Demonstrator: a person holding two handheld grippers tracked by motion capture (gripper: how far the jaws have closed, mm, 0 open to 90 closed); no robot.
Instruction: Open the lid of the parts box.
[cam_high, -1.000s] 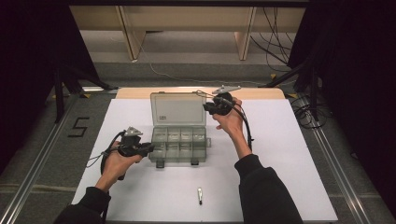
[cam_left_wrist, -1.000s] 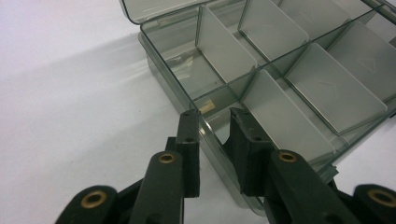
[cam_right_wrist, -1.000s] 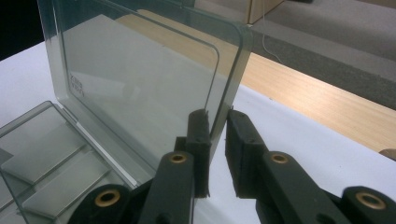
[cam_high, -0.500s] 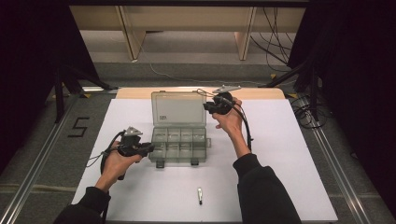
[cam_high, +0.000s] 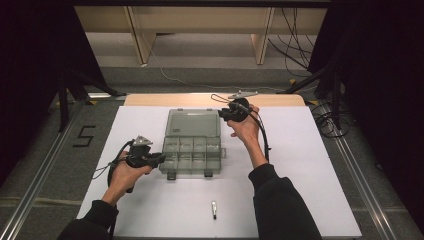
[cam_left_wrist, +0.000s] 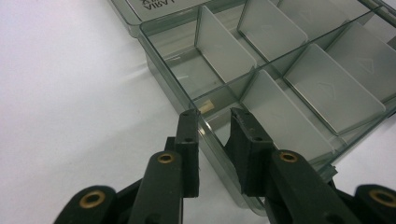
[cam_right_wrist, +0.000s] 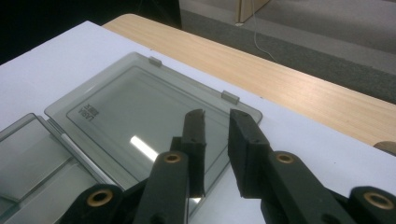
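Smoke-grey clear plastic compartment box (cam_high: 192, 155): light, stiff, slick, brittle thin walls.
Hold: left gripper (cam_left_wrist: 214, 122) straddling side wall, slightly spread.
Flat lid (cam_right_wrist: 140, 121): right gripper (cam_right_wrist: 215, 122) above corner, slightly spread, empty.

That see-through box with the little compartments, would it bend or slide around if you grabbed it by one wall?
The organizer box looks like thin, hard plastic, so probably stiff and light. Its compartments look nearly empty, so it may skid on the smooth white table. The left tool straddles one wall; the open lid, lying flat, could flop on lifting.
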